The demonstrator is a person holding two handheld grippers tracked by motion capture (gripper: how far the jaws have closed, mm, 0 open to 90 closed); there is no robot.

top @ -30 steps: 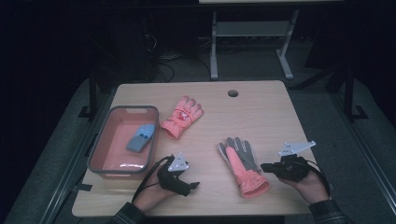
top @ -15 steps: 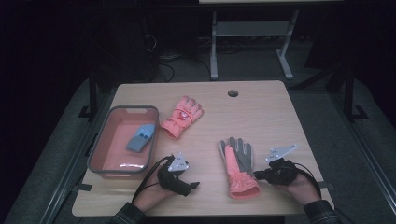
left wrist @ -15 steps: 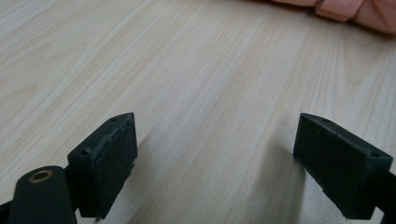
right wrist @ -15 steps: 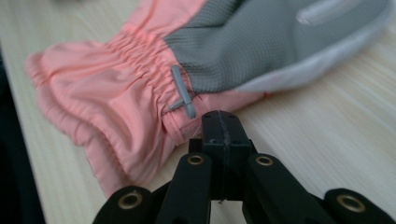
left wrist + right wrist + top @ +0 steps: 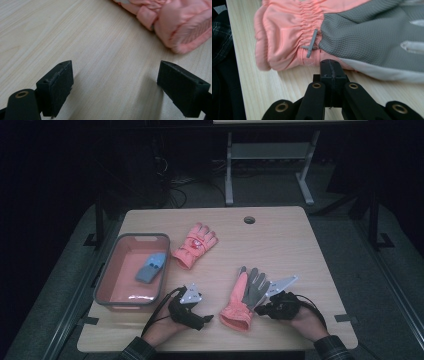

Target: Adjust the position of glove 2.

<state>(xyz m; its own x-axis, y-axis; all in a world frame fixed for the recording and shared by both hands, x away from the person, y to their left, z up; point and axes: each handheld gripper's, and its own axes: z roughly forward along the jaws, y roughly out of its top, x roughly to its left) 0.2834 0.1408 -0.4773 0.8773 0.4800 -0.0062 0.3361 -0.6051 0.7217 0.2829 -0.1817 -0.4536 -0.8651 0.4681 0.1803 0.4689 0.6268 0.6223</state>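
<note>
My right gripper (image 5: 331, 65): jaws pressed together, empty, tips at the edge of the pink-and-grey glove (image 5: 245, 295) lying palm-up on the table (image 5: 280, 240). My left gripper (image 5: 116, 86): jaws wide apart, holding nothing.

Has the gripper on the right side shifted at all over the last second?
Yes. The right gripper has moved left, away from the wooden table's right edge, up against the pink-and-grey glove.
</note>
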